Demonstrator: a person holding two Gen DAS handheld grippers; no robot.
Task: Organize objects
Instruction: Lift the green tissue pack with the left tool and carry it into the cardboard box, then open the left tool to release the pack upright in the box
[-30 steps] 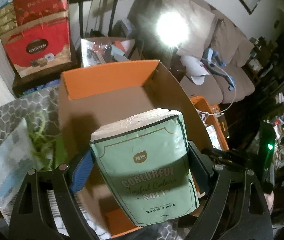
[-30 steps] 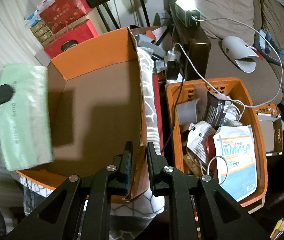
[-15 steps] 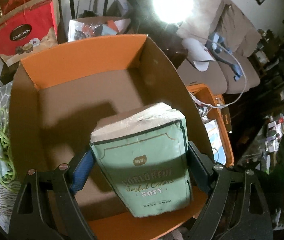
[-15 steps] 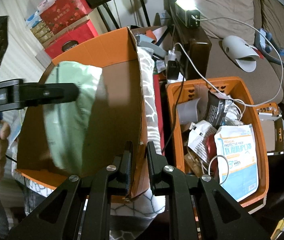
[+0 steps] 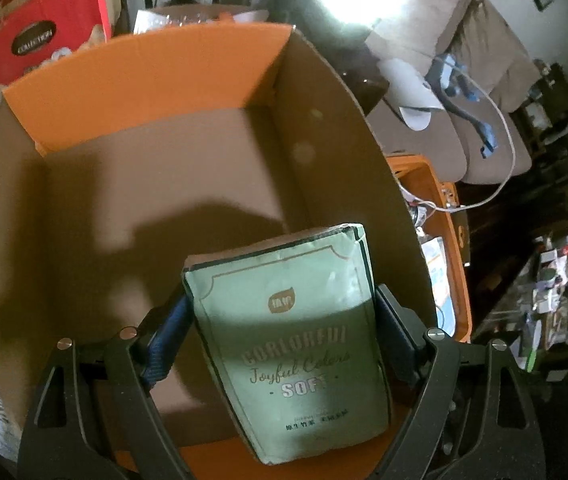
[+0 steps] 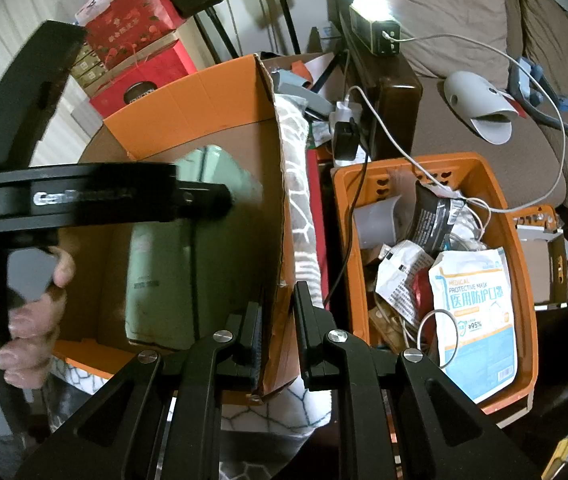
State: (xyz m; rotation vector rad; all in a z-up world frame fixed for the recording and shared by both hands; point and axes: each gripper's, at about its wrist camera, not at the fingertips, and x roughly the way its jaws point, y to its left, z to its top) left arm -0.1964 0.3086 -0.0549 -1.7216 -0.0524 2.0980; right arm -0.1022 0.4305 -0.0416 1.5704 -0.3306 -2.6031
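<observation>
**A:** Which containers are shown, largest first?

**B:** A cardboard box (image 5: 155, 184) with orange flaps is seen open-topped. Its brown floor is bare in the left wrist view. Beside it, across a strip of patterned cloth (image 6: 300, 208), an orange plastic basket (image 6: 520, 280) is shown. It is filled with a medical mask packet (image 6: 476, 312), a dark pouch (image 6: 434, 216), crumpled wrappers and a white cable (image 6: 436, 168) (the smaller contents cannot be told apart).

**A:** Where is the tissue pack placed relative to the fingers?

**B:** The green tissue pack (image 5: 300, 344) is held in the left gripper (image 5: 284, 340), over the box interior near its right wall. The pack is tilted, and its printed face is turned to the camera. One finger is pressed on each side of it, so the jaws are kept wide by the pack's width. Whether its lower end touches the box floor cannot be told. In the right wrist view the same pack (image 6: 171, 264) is seen inside the box outline, with the person's hand (image 6: 23, 312) on the handle.

**A:** And the right gripper?

**B:** The right gripper (image 6: 277, 320) is shown closed on the box's right wall, which is pinched between its narrow fingers.
</observation>
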